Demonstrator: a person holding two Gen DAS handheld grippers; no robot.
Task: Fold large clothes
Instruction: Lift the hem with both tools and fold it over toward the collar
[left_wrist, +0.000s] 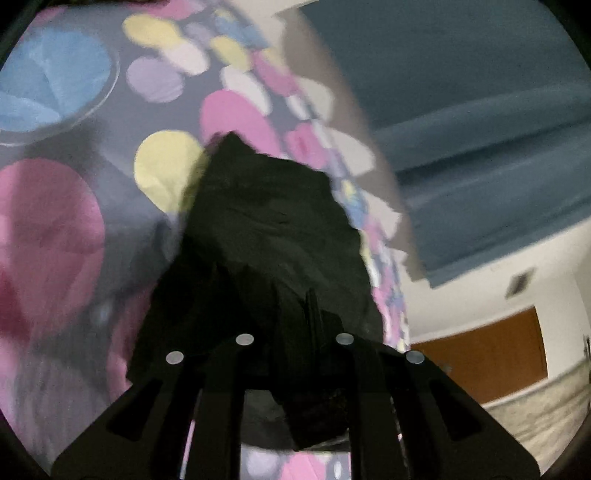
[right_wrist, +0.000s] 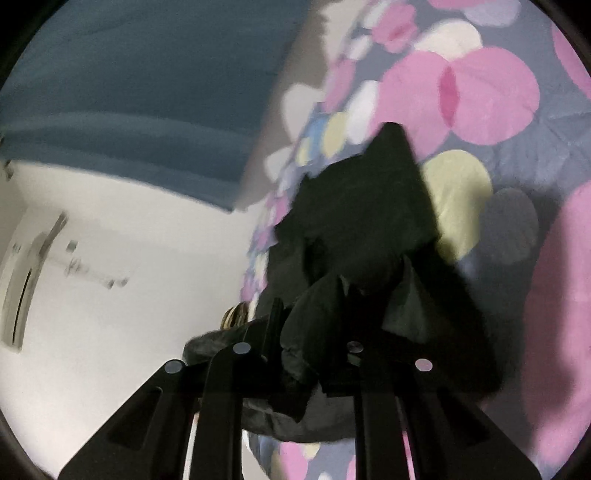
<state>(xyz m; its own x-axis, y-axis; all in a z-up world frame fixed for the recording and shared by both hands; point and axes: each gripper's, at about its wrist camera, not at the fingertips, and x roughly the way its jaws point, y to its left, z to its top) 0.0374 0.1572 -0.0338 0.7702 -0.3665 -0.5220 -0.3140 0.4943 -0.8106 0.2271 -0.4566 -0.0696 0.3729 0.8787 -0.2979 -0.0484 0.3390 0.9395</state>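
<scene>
Clamping black garment (left_wrist: 273, 229) in both tongs, left tongs (left_wrist: 295, 332), right tongs (right_wrist: 295, 332), above patterned bedspread (left_wrist: 74, 221).

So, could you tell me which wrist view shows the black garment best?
The left wrist view: the black garment spreads broad and unbroken ahead of the left gripper, over the dotted bedspread. The right wrist view shows the garment bunched and creased around the right gripper.
</scene>
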